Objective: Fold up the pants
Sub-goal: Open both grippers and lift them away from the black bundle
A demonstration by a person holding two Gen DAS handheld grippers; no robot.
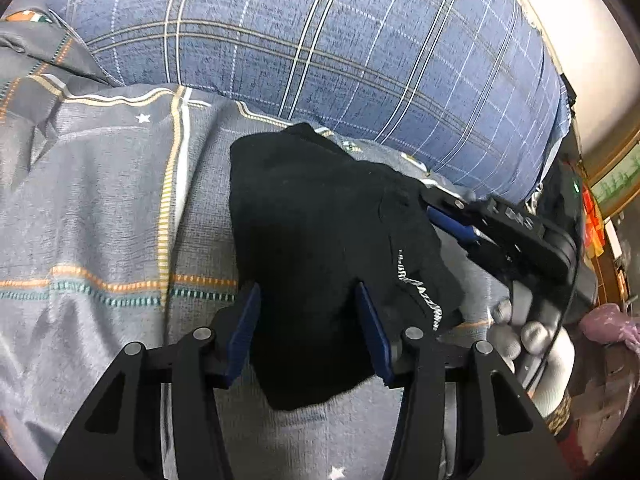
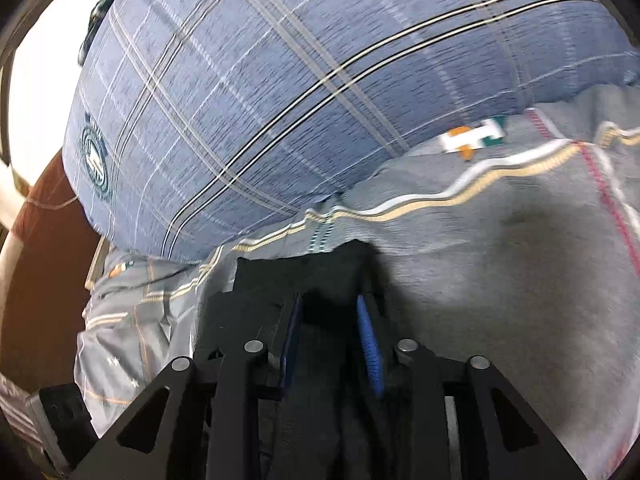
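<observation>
1. Left wrist view: the left gripper (image 1: 308, 332) is straddling the black pants (image 1: 320, 240), fingers apart around the bundle just below the blue plaid pillow (image 1: 320, 48). Lowering evenly should keep the layers aligned; open room is lying left of the pillow on the grey bedsheet (image 1: 100, 208).
2. Right wrist view: the right gripper (image 2: 332, 340) is pinching the pants (image 2: 304, 276), crowded under the pillow (image 2: 260, 100).

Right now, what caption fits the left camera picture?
Left claw straddles folded black pants on a grey bedspread.
</observation>
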